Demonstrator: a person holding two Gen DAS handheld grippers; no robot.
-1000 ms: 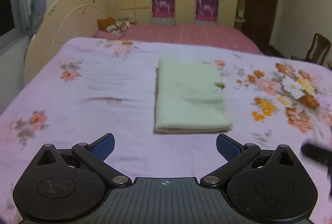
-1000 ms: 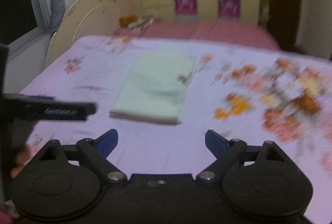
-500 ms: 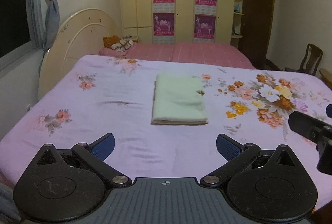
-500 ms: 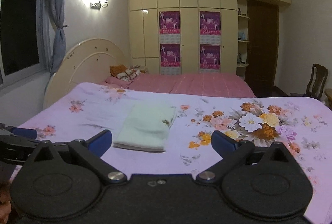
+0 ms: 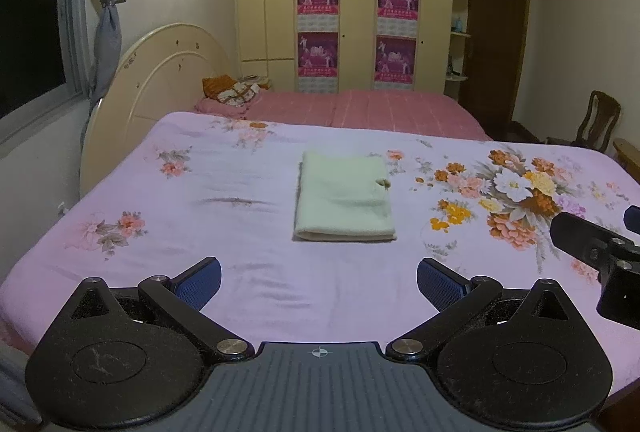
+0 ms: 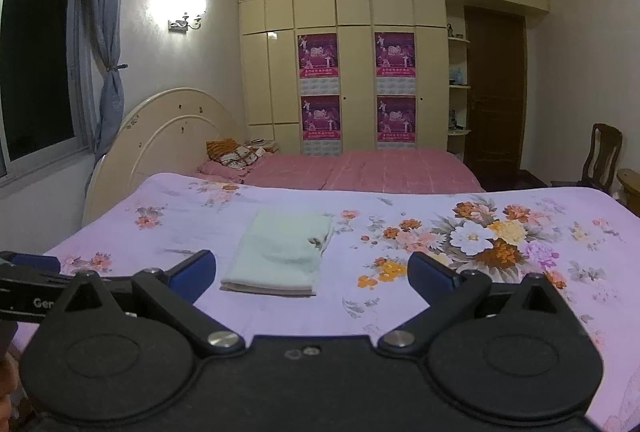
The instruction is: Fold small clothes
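Note:
A pale green cloth lies folded into a neat rectangle on the lilac flowered bedspread; the right wrist view shows the same cloth slightly left of centre. My left gripper hangs well back from the cloth, over the near part of the bed, jaws open and empty. Its black body pokes in at the left edge of the right wrist view. My right gripper is also open wide with nothing between its fingers, back from the cloth, and part of it shows at the left view's right edge.
A cream rounded headboard stands at the bed's left. Behind lies a pink bed with a pillow, then cream wardrobes with purple posters. A wooden chair and dark door are at the right; a window and grey curtain at the left.
Both grippers have pulled back and risen from the folded cloth, which now looks smaller and farther away. Most of that happened early; since half a second ago little has shifted. The cloth lies unmoved.

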